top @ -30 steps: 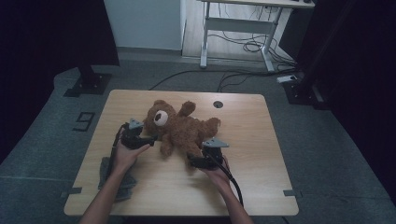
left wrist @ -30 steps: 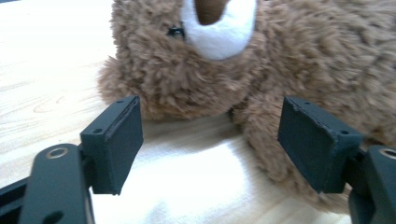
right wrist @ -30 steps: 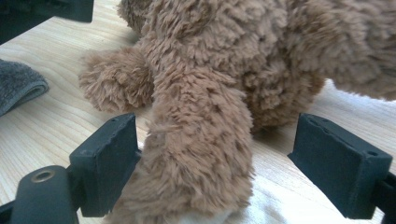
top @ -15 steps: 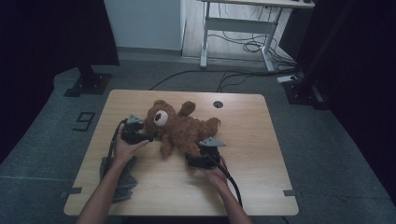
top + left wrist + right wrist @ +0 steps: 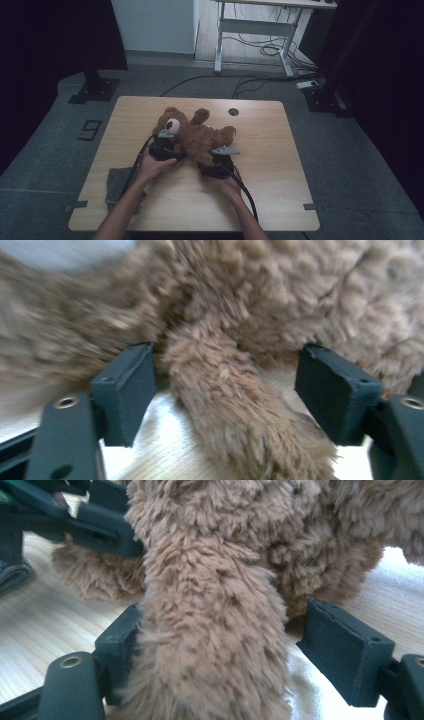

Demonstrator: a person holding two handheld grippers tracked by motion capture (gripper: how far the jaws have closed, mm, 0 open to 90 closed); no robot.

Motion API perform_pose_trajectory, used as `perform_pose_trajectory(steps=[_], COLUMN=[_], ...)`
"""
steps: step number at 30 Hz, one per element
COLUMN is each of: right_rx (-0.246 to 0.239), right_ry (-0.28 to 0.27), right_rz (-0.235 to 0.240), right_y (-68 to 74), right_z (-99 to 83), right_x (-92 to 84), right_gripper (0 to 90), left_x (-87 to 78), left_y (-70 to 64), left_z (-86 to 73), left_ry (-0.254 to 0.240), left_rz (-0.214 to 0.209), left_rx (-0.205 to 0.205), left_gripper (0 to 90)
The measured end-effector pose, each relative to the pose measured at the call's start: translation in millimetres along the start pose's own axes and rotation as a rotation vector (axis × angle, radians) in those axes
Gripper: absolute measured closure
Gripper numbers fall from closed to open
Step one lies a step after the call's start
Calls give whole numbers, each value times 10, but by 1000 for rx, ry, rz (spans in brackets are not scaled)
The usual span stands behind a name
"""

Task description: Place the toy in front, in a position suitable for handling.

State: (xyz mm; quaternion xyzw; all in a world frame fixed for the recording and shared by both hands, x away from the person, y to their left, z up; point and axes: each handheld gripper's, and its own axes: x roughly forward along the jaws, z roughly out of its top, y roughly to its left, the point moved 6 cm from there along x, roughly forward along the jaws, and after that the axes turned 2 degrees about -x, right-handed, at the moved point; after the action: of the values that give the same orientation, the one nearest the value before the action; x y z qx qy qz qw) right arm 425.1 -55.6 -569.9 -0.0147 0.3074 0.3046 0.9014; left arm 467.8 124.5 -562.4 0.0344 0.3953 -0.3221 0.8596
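- The table [image 5: 280, 165] took up the middle of the high view, pale wood with a small round hole [image 5: 233, 111] near its twelve o'clock edge.
- The teddy bear [image 5: 197, 137] lay flat on it just above centre, head toward ten o'clock, one leg out toward three o'clock.
- A grey cloth [image 5: 116, 182] hung over the table edge down at seven o'clock, well apart from the bear.
- The left gripper [image 5: 164, 149] was in at the bear's nine o'clock side; its fingers [image 5: 125, 390] stood wide and had just been closing a touch, a furry limb [image 5: 230, 410] between them, brushing the left pad, the right pad clear of it.
- The right gripper [image 5: 216, 167] sat at the bear's six o'clock; its fingers [image 5: 345, 650] had just been closing too, another limb [image 5: 215, 645] between them, fur against the left pad and a gap at the right pad, so no grip.
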Motion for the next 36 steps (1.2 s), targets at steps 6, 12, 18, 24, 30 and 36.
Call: perform_pose_trajectory(steps=[6, 12, 18, 24, 30, 36], right_rx=[2, -21, -88, -63, -65, -76], right_ry=[9, 48, 39, -86, -181, -243], right_rz=[8, 11, -48, -114, -142, -149], right_y=[-4, 29, 12, -138, -204, -236], right_z=[-12, -13, 55, 146, 294, 467], right_x=[70, 204, 258, 160, 52, -139], right_gripper=[306, 341, 672, 724, 731, 730], left_x=[74, 61, 4, -132, -304, -498], left_y=[32, 64, 42, -47, -154, -297], left_z=[-36, -32, 26, 163, 390, 500], left_ry=[0, -11, -69, -141, -217, -274], left_rz=[26, 10, 5, -16, -34, -57], left_rx=[-18, -39, -45, -27, -27, 4], left_gripper=[583, 765, 798, 809, 815, 815])
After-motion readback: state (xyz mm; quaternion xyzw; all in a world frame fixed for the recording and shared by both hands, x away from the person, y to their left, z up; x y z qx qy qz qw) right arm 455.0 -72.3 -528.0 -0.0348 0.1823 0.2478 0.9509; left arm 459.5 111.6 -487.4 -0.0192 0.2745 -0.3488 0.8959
